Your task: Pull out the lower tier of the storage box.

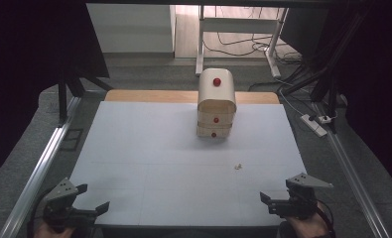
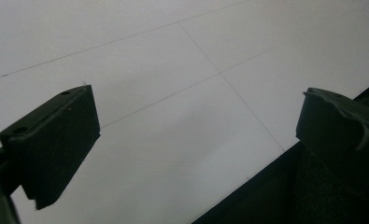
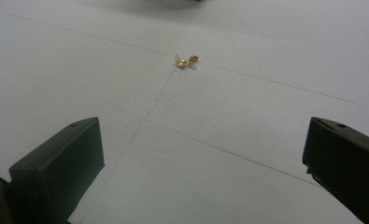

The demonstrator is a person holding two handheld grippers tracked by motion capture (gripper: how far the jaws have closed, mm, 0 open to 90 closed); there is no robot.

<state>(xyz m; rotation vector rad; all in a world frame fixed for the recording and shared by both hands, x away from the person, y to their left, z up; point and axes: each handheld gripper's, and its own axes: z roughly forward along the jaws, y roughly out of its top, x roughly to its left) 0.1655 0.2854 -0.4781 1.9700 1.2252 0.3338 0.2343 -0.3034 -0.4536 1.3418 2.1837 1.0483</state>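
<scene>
At the near left corner of the tabletop [image 1: 149, 163], a matte pale grey-white sheet ruled with faint thin seams, the left claw [image 1: 94, 198] is held by a hand [image 1: 47, 230], its two blocky black jaws spread wide apart with nothing between them; in the left gripper view the left claw [image 2: 196, 140] hangs over bare sheet and the dark front edge. Toward the far middle stands a small drawer chest [image 1: 216, 103] of pale smooth wood, with a rounded arched top and three stacked fronts, each with a round glossy red knob. Nearer and to the right of it, on the open sheet, lies a tiny pair of gold earrings [image 1: 238, 167], well apart from the chest and from both claws; in the right gripper view the gold earrings [image 3: 186, 61] are two small shiny lumps side by side on a seam. At the near right corner the right claw [image 1: 270, 198], topped by a grey three-cornered plate, has its jaws wide apart and empty, aimed toward the earrings but short of them.
</scene>
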